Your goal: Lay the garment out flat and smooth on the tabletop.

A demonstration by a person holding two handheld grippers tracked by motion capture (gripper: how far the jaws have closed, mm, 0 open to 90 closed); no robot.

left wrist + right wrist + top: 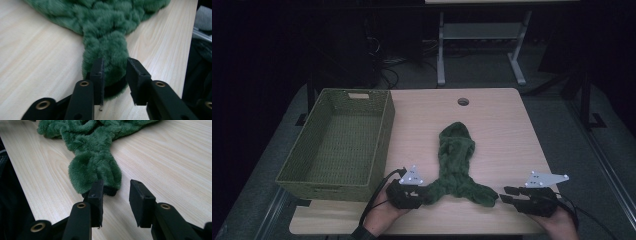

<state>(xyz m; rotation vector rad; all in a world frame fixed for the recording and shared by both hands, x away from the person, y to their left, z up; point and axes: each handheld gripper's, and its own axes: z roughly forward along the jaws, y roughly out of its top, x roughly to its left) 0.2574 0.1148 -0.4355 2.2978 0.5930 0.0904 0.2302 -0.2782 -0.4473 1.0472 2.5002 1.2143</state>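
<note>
A green plush knitted piece [456, 150] lies on the wooden table [507, 130], its rounded end far and two tails spread toward the near edge. My left gripper [424, 194] is at the left tail's end [105, 60]. It stands open, with that tip between its jaws and the left jaw against the plush. My right gripper [503, 194] is open just short of the right tail's end [92, 167]. There the left jaw touches the tail's dark edge and the gap [116, 186] holds bare table.
A green woven basket [384, 132] stands empty on the table's left side, overhanging the left edge. A round cable hole [463, 101] sits near the far edge. Beyond the table are a white desk frame [441, 55] and cables on the floor.
</note>
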